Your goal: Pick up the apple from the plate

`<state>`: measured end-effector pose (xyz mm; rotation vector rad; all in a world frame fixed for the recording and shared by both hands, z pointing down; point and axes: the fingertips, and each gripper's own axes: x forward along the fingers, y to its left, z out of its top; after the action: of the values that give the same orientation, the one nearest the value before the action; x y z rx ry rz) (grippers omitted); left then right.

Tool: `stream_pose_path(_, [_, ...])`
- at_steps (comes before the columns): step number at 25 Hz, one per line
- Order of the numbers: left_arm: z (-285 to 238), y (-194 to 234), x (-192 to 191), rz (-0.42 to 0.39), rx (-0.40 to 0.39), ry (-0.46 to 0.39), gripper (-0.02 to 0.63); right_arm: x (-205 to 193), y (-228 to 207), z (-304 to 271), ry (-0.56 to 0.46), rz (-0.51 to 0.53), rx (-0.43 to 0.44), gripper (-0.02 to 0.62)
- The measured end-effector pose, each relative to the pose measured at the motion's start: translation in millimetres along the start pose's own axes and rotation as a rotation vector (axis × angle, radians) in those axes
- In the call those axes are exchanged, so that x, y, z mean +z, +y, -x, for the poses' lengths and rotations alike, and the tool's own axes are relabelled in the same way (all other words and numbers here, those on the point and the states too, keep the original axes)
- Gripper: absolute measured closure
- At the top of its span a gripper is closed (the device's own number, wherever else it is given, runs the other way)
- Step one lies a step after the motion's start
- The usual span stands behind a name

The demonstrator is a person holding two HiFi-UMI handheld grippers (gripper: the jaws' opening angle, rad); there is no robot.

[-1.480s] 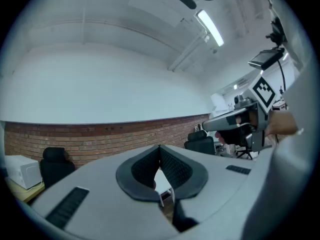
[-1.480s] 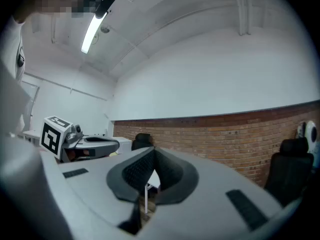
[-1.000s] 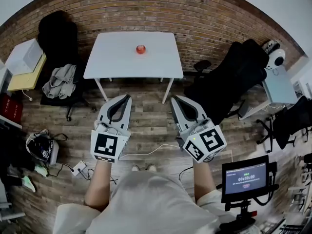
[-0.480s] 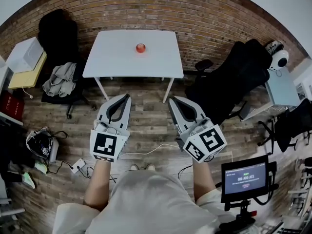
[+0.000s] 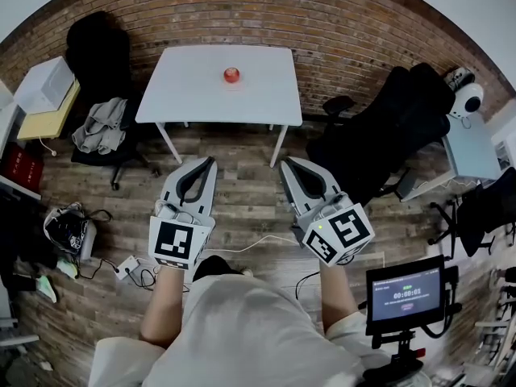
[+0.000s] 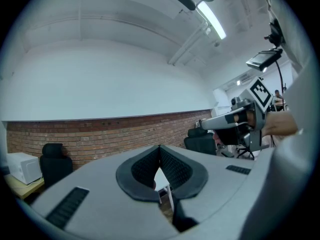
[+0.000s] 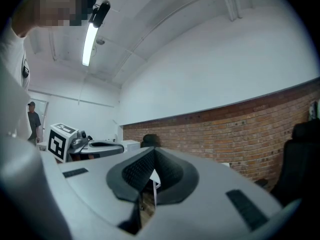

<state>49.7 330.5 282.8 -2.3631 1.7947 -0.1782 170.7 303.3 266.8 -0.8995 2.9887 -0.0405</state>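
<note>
A red apple [image 5: 231, 75] sits on a pale plate, hard to make out, near the back of a white table [image 5: 185, 95] far ahead in the head view. My left gripper [image 5: 211, 161] and right gripper [image 5: 286, 166] are held side by side over the wooden floor, well short of the table. Both are shut with nothing between the jaws. In the left gripper view the fingertips of my left gripper [image 6: 160, 148] meet, and a corner of the white table [image 6: 161, 176] shows through the gap below them. The right gripper [image 7: 154, 149] looks the same in its own view.
Behind the table runs a brick wall [image 5: 339, 31]. Black office chairs [image 5: 387, 127] stand at the right, and a chair with grey cloth [image 5: 101, 131] at the left. Cables and a power strip [image 5: 129, 268] lie on the floor. A small monitor on a stand [image 5: 405, 293] is at the lower right.
The table and apple have slid slightly up in the head view. A dark shoe now shows below the grippers where pale shoes were. Both grippers stay shut, side by side.
</note>
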Motion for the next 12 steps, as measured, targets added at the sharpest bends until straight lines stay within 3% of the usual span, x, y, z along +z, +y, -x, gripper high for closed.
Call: stream_pose_path(12, [-23.2, -10.6, -4.8, 0.004, -0.01, 0.006, 0.6, -7.1, -25.6, -2.4, 0.009, -0.002, 0.003, 0.594])
